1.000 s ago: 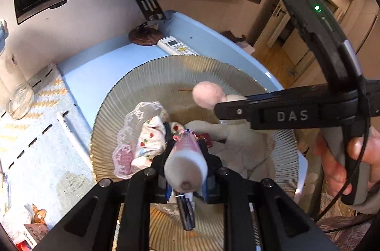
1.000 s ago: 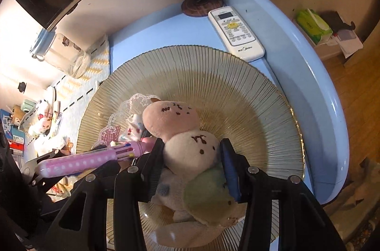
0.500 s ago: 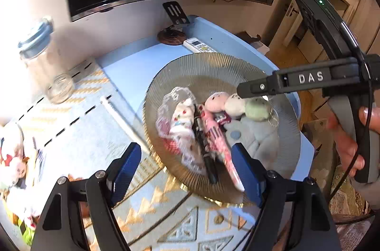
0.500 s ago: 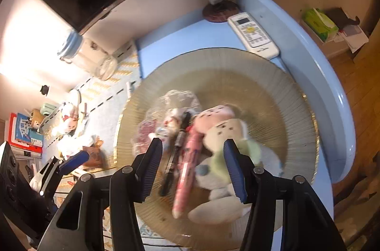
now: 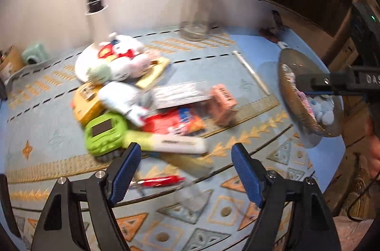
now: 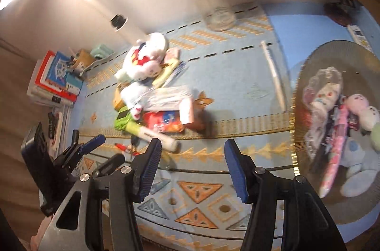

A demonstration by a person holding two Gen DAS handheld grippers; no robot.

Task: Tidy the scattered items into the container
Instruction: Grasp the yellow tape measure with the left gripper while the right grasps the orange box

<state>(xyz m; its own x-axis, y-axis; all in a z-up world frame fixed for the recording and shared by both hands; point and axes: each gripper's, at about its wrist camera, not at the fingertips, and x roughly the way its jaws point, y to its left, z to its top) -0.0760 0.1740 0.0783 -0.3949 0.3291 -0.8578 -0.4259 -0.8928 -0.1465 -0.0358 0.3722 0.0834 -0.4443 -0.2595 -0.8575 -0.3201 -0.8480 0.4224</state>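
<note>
My left gripper (image 5: 185, 167) is open and empty above the patterned mat, facing a pile of scattered items: a green toy (image 5: 104, 132), a white marker (image 5: 175, 144), a red snack packet (image 5: 175, 122), a pink box (image 5: 222, 106), a red pen (image 5: 159, 181) and plush toys (image 5: 121, 58). My right gripper (image 6: 192, 167) is open and empty over the mat. The ribbed glass bowl (image 6: 315, 198) at the right holds a plush (image 6: 361, 108), a pink pen (image 6: 334, 151) and lace cloth (image 6: 325, 94). The bowl also shows in the left wrist view (image 5: 287, 89).
A glass jar with a blue lid (image 5: 197, 11) stands at the back. A white stick (image 5: 251, 72) lies between pile and bowl. Books (image 6: 54, 79) are stacked at the far left. A remote (image 6: 359, 34) lies behind the bowl.
Both grippers let go of the pen and the plush in the bowl, opened, pulled back and swung left toward the pile of scattered items.
</note>
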